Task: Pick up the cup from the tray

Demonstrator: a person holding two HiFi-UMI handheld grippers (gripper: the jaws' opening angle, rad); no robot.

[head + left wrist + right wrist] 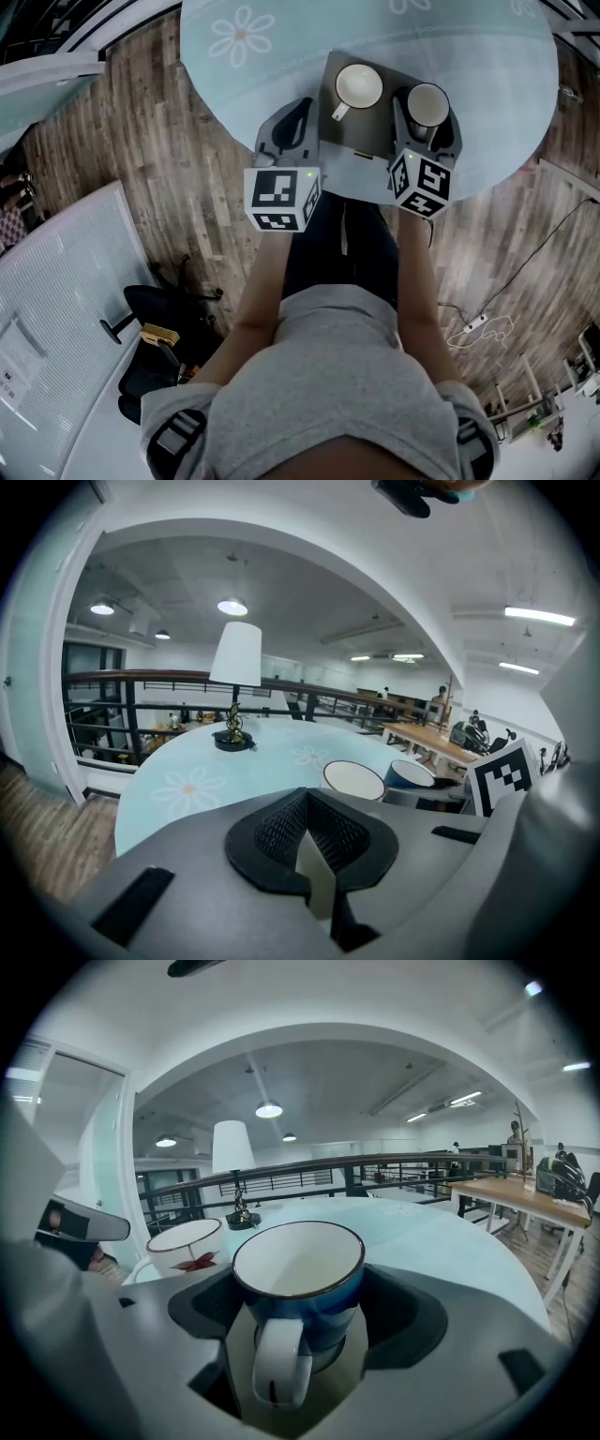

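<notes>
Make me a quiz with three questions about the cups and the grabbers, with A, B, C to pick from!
1. Where is the blue cup?
A. In a sink.
B. Between the right gripper's jaws.
C. On a shelf.

2. How many cups stand on the tray?
A. One.
B. Two.
C. Four.

3. How are the left gripper's jaws?
A. Wide apart.
B. Holding a spoon.
C. Together, nothing between.

Answers:
1 B: the right gripper view shows it between the jaws.
2 B: a white cup and the blue one.
3 C: the jaws meet, empty.
</notes>
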